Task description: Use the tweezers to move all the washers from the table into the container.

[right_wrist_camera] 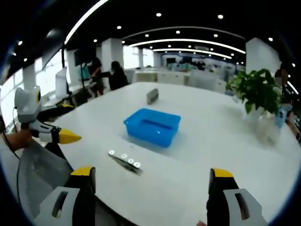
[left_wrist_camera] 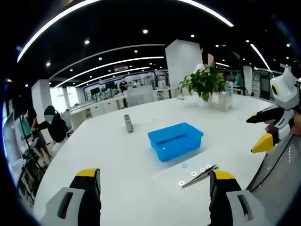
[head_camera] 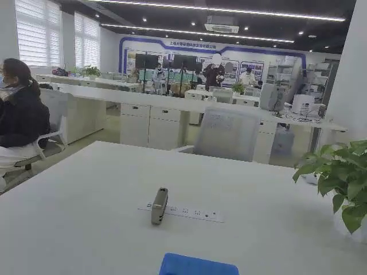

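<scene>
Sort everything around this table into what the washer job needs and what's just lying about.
For the job: tweezers, washers, blue container, left gripper and right gripper, both open.

Just lying about: potted plant, grey device, power strip, chair.

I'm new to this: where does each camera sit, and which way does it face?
Head view: on the headset, facing forward across the table, blue container at bottom edge.
Left gripper view: on the left gripper, looking past its open jaws at container and tweezers; right gripper at right.
Right gripper view: on the right gripper, open jaws below, facing the container.
Shared: both gripper views show container and tweezers.
</scene>
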`<state>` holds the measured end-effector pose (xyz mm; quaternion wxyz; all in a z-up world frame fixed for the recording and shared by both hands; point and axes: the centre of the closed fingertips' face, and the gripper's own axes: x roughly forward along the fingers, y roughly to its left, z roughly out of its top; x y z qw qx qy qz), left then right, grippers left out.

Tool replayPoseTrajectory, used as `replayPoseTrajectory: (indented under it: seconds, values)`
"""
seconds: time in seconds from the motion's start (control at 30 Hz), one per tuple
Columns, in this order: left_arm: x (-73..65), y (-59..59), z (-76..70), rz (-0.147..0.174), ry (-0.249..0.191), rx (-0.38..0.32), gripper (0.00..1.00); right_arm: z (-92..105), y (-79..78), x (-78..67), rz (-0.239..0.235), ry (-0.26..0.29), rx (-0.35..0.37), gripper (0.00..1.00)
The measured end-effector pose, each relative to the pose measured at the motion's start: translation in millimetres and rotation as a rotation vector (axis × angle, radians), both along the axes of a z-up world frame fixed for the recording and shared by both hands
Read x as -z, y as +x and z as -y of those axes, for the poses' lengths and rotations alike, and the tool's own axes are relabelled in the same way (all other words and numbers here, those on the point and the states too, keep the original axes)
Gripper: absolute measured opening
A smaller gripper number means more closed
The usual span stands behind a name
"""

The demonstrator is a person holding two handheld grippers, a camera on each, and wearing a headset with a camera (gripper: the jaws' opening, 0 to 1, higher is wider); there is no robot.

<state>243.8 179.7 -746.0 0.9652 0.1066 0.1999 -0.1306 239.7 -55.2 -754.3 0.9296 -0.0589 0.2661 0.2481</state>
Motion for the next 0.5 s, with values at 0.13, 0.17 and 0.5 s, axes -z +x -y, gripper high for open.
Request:
replayPoseTrajectory:
  seconds: [0.13,0.17,0.5]
  values:
    - [1.0,0.2,-0.1,-0.002,0.002,0.0,0.99,-1.0,-0.7,1.6,-0.008,-0.004,-0.005,0.99]
    - [1.4,0.1,-0.1,-0.004,0.003,0.001,0.99,-1.2,-0.7,1.7,-0.008,-0.005,-0.006,0.99]
    - [2.9,0.3,0.2,-0.007,0.006,0.003,0.99,-2.8,-1.9,5.3,-0.022,-0.019,-0.018,0.99]
